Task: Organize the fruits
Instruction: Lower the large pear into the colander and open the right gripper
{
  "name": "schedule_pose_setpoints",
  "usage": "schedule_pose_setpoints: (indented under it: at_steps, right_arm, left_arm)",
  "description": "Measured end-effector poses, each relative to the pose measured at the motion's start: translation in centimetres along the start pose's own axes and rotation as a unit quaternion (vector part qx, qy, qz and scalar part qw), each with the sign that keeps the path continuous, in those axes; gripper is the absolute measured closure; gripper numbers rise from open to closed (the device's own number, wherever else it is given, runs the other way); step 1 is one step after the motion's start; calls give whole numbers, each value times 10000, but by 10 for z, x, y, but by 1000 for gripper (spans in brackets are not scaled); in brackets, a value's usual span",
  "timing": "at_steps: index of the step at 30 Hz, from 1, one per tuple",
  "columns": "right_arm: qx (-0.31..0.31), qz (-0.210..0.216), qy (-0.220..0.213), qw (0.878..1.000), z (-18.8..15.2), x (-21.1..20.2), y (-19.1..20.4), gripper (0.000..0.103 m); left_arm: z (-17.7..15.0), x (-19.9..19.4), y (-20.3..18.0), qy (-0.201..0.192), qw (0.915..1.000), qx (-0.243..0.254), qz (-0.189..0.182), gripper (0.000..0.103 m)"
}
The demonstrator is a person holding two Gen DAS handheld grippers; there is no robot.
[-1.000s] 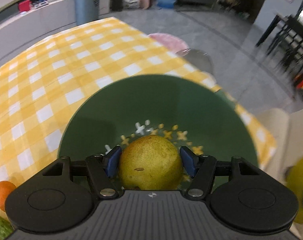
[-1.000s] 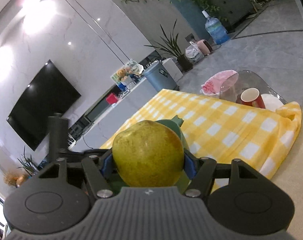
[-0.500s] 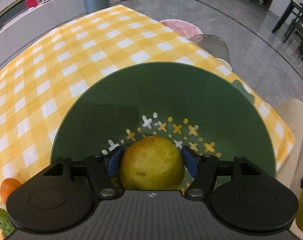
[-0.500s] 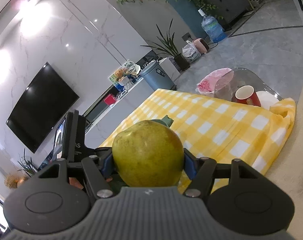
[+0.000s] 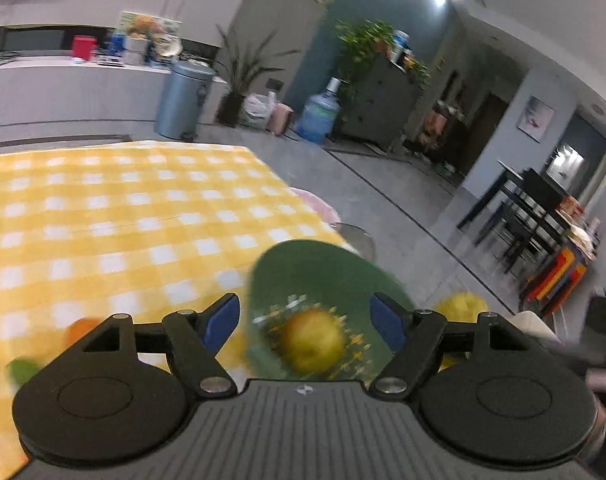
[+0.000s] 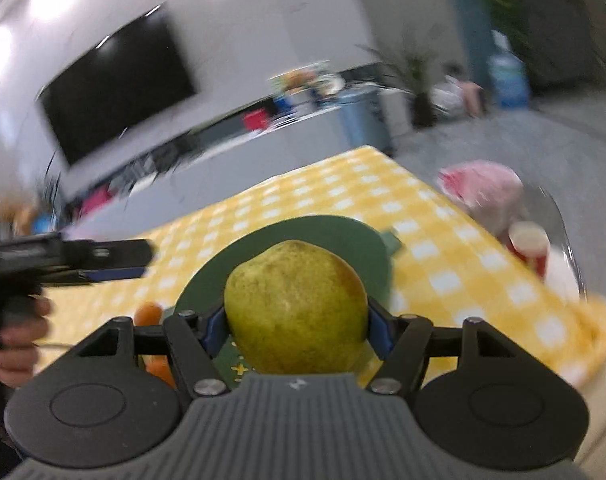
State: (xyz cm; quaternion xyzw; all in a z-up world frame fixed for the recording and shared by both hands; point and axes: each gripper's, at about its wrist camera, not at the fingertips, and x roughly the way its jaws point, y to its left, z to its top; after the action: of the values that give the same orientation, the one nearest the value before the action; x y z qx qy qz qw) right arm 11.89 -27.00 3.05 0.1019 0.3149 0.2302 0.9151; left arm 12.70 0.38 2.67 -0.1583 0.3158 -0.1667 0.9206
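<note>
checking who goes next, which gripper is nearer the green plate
Left. The left gripper, jaws just opened, hangs right over the green plate and the pear lying on it. The right gripper, clamping its own pear, sits further back.

Wore black linkage arms, silver screws and blue pads on each gripper, over grey ribbed housings.

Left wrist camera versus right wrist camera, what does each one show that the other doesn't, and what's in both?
Only the left wrist view shows the left gripper from behind, its jaws just opened and clear of a pear lying in the green plate, plus dark dining chairs.

Only the right wrist view shows the right gripper shut on a second pear, a wall television, a red cup and the hand holding the left gripper.

Both show the green plate, the yellow checked tablecloth and a grey bin.
</note>
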Motion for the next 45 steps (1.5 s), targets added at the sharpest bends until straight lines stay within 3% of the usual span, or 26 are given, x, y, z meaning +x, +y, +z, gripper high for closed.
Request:
schedule_pose_setpoints:
  at_steps: [2, 5, 9, 14, 17, 21, 26, 31, 33, 38, 41, 43, 45]
  right_arm:
    - [-53, -17, 319, 9995, 13, 16, 2, 38]
    - [-141, -301, 1153, 9928, 29, 48, 4, 38]
    - [-944, -426, 1933, 9757, 37, 76, 22, 38]
    - [-1735, -479, 2889, 9403, 33, 100, 48, 38]
    - [-2362, -397, 3364, 9107, 25, 108, 65, 39]
    - [-2317, -231, 4021, 8855, 29, 131, 69, 38]
    - [-1710, -54, 4235, 8896, 36, 153, 65, 39]
    - [-1618, -569, 3757, 9107, 36, 153, 65, 39]
    - [-1516, -495, 4010, 9021, 26, 158, 63, 39]
    - [-957, -321, 4241, 9000, 23, 165, 52, 39]
    - [-931, -378, 4317, 8964, 23, 168, 50, 38]
    - [-829, -380, 4369, 8949, 23, 168, 48, 36]
    - [-774, -314, 4299, 8990, 26, 164, 47, 27]
  left_arm:
    - [-7, -11, 7, -60, 9997, -58, 243, 16]
    - [-19, -20, 18, 14, 9989, -133, 444, 16]
    - [-33, -30, 30, 105, 9986, -147, 502, 16]
    - [-42, -43, 50, 129, 9983, -354, 453, 16]
    - [-41, -48, 60, 234, 9972, -491, 518, 15]
    - [-47, -61, 71, 165, 9966, -594, 543, 15]
    - [-49, -68, 84, 107, 9952, -809, 546, 15]
    - [-54, -76, 90, 80, 9946, -881, 551, 15]
    - [-54, -74, 94, 105, 9941, -926, 548, 15]
    - [-55, -72, 95, 226, 9929, -1021, 566, 15]
    - [-56, -72, 94, 244, 9931, -989, 578, 15]
    - [-57, -72, 94, 269, 9927, -1007, 601, 15]
    - [-57, -72, 94, 289, 9925, -1019, 607, 15]
